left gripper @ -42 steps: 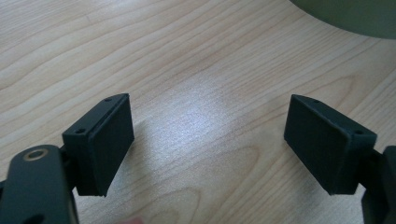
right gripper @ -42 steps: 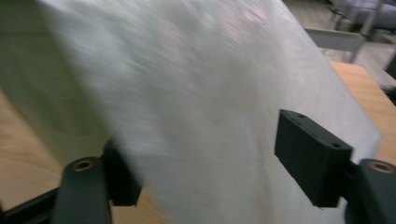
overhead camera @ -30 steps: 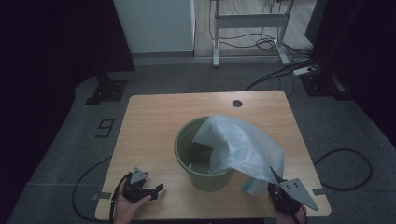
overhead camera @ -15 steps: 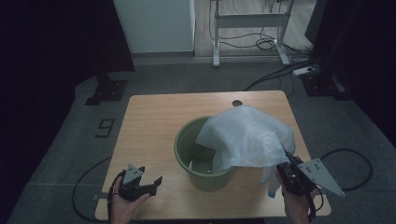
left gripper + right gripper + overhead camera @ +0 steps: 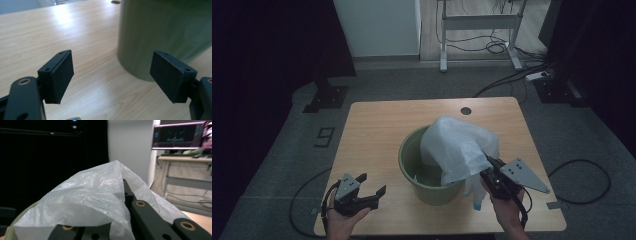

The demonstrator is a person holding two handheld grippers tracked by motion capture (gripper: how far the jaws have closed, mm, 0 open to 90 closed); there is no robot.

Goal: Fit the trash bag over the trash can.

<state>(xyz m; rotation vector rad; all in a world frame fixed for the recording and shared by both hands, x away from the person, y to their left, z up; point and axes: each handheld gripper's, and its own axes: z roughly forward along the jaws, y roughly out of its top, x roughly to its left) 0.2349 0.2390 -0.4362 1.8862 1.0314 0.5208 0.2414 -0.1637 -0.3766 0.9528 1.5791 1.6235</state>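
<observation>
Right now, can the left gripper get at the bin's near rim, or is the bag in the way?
Probably yes. The left gripper is open, nothing between its jaws, with bare table between it and the green bin. The plastic bag, gripped by the right gripper, drapes the bin's far right side.

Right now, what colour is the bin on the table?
Olive green bin, clearest in the high view.

One bin, one bag, two grippers
</observation>
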